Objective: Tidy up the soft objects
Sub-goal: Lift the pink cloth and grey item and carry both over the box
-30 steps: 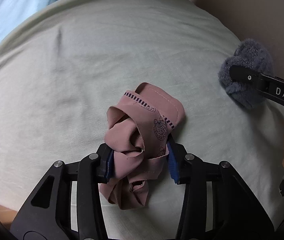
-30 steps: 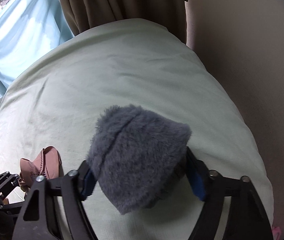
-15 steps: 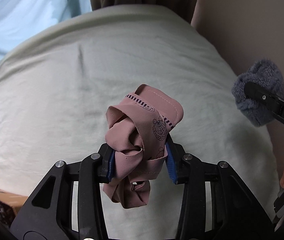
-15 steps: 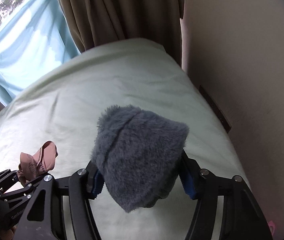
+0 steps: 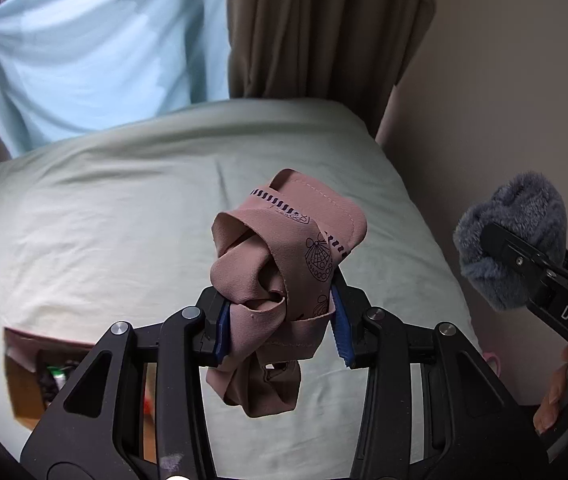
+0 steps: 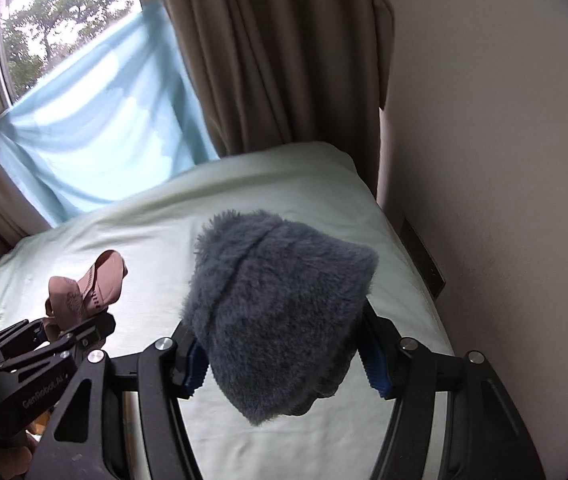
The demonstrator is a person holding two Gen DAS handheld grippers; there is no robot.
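Left wrist view, left gripper [image 5: 280, 330] clamping pink cloth [image 5: 284, 276], right gripper [image 6: 284, 364] pinching grey fuzzy item [image 6: 280, 304] (both above bed [image 5: 96, 220])

Soft daylight enters through the window [image 6: 56, 40], glowing through the blue cloth [image 6: 96, 128]. The bed [image 5: 104, 216] is evenly lit with faint shadows. Fisheye bending and dark corners frame both views; the cloth looks slightly blurred, perhaps from motion.

One pink cloth [image 5: 284, 276], one grey fluffy cloth [image 6: 280, 316].

Pale green bed [image 6: 284, 184] below brown curtains [image 6: 268, 60], window [image 6: 64, 20], beige wall [image 6: 504, 120].
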